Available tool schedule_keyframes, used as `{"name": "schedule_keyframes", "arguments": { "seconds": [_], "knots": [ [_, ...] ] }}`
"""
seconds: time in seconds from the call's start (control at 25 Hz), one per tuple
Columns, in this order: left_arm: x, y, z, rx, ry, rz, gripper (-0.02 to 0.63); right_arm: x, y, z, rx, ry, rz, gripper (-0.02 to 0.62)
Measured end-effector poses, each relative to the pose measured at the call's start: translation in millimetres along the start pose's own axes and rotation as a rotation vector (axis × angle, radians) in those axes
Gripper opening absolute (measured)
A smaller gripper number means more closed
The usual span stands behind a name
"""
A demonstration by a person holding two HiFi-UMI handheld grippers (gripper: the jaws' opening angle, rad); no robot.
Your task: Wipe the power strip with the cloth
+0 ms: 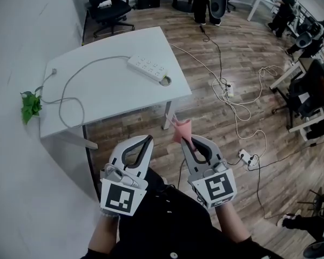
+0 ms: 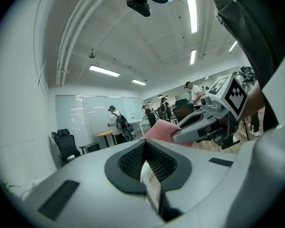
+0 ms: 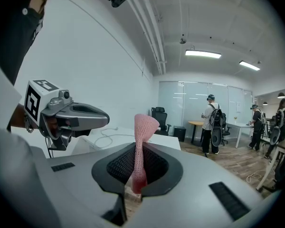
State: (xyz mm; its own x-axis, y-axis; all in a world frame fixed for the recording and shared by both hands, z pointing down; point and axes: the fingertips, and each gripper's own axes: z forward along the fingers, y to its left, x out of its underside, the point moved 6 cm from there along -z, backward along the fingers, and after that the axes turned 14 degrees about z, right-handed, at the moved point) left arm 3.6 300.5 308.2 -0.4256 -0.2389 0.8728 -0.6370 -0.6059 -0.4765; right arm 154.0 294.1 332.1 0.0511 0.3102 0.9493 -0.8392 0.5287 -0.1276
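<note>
A white power strip (image 1: 147, 67) lies at the far right side of the white table (image 1: 108, 93), and its grey cable (image 1: 75, 80) loops back toward the wall. Both grippers are held in the air short of the table's near edge, well away from the strip. My right gripper (image 1: 185, 140) is shut on a pink cloth (image 1: 182, 128), which sticks up from its jaws (image 3: 143, 127). My left gripper (image 1: 147, 140) is beside it, shut with nothing held (image 2: 145, 146). The cloth (image 2: 159, 131) also shows in the left gripper view.
A white wall runs along the left with a green plant (image 1: 29, 106) by the table. Cables and another power strip (image 1: 227, 90) trail over the wood floor on the right. A black office chair (image 1: 108, 7) stands behind the table. People stand at the far desks.
</note>
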Motion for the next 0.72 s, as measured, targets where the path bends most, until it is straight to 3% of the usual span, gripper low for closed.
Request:
{"name": "schedule_keyframes", "arguments": {
  "seconds": [0.28,0.72],
  "knots": [
    [6.6,4.5,16.3,-0.005,0.007,0.007,0.014,2.0,-15.6,9.2,0.004,-0.003,0.005,0.051],
    [30.2,57.9,74.5,-0.015,0.012,0.010,0.014,-20.1,-63.1,68.6,0.029,0.011,0.005,0.051]
  ]
}}
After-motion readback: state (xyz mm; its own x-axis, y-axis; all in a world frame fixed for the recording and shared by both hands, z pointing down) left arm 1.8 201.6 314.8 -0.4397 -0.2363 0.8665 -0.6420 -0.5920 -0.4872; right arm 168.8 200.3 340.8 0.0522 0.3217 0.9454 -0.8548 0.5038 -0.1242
